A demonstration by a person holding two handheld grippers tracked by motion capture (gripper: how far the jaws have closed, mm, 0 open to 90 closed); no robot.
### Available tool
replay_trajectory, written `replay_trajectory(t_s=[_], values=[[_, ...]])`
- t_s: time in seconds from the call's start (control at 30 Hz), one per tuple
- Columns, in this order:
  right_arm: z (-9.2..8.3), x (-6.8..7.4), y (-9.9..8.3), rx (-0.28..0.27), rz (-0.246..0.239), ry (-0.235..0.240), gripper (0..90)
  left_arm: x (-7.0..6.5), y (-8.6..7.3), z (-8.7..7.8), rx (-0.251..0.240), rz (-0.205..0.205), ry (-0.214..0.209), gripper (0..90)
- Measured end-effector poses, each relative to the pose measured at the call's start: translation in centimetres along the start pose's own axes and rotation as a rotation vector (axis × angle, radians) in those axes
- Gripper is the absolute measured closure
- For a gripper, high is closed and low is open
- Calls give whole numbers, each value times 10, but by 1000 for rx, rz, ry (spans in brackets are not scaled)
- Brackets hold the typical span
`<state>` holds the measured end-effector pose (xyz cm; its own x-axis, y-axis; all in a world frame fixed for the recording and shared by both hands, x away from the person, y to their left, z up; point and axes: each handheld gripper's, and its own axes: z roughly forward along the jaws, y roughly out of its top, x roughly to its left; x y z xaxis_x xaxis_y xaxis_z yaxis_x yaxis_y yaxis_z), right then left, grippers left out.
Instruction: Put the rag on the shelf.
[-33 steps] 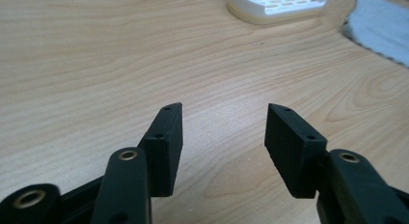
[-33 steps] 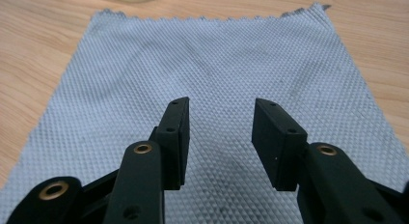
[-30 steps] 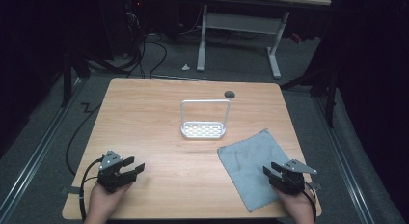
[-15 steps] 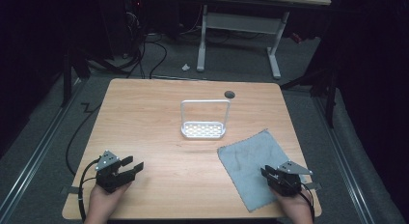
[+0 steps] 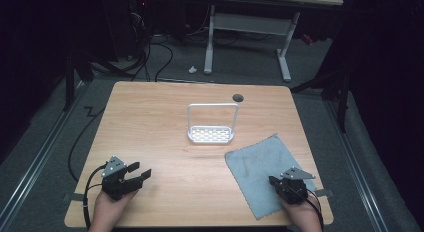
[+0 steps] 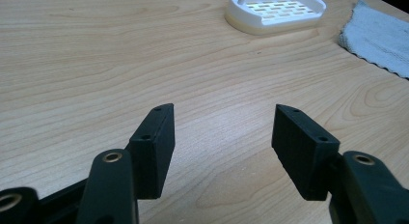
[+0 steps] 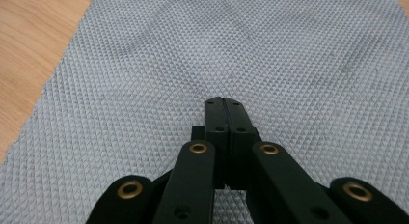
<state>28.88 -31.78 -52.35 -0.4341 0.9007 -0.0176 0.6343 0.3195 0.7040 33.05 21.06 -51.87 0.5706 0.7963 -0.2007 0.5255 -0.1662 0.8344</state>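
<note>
Right gripper view: right claw (image 7: pixel 224 105) with jaws just brought together, pads pressed flat against each other with no fold of fabric visibly caught between them, poised over a grey cloth (image 7: pixel 270 55) woven in a fine diamond texture, faintly smudged, lying flat. High view: same cloth (image 5: pixel 265 169) spread on the near right part of the wooden table (image 5: pixel 165 117), slightly askew, just beside a white slotted rack (image 5: pixel 211 134). Left claw (image 5: pixel 135 173) wide open over bare wood, holding nothing, well apart from the cloth.
</note>
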Motion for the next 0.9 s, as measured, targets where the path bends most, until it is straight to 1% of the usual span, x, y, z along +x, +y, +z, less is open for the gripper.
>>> replay_trajectory(t_s=[0.07,0.1,0.2,0.3,0.37,0.4,0.47,0.5,0.53,0.57,0.6,0.63,0.73,0.77,0.8,0.83,0.87,0.9], values=[[0,2,0,-1,-3,7,900,-1,0,0,-1,1,0,413],[1,6,1,-2,-16,20,900,-1,0,0,-1,1,-1,413],[2,13,2,-2,-31,41,900,-3,1,0,-3,10,1,412],[4,25,5,2,-50,69,900,-6,1,2,-1,16,-8,411],[6,33,6,4,-73,81,900,-7,1,2,3,18,-12,409],[6,37,8,6,-80,90,900,-10,2,4,10,19,-25,405],[9,47,10,7,-96,112,900,-16,3,7,16,32,-37,393],[10,51,11,9,-112,121,900,-19,3,7,16,38,-44,392],[10,51,11,9,-112,121,900,-19,3,7,16,38,-44,392],[12,61,14,10,-139,135,900,-23,4,8,15,43,-54,393],[12,66,15,16,-150,145,900,-26,5,9,14,47,-63,393],[13,71,16,15,-166,152,900,-34,6,11,13,60,-79,393],[15,84,19,20,-204,171,900,-49,7,16,25,81,-113,394],[16,88,19,14,-212,179,900,-55,7,18,29,86,-125,393],[16,88,19,14,-212,179,900,-55,7,18,29,86,-125,393],[17,92,20,16,-220,187,900,-62,7,22,36,96,-140,393],[18,98,22,15,-238,196,899,-74,7,27,47,110,-165,396],[18,100,23,16,-244,205,893,-80,7,30,56,121,-180,397]])
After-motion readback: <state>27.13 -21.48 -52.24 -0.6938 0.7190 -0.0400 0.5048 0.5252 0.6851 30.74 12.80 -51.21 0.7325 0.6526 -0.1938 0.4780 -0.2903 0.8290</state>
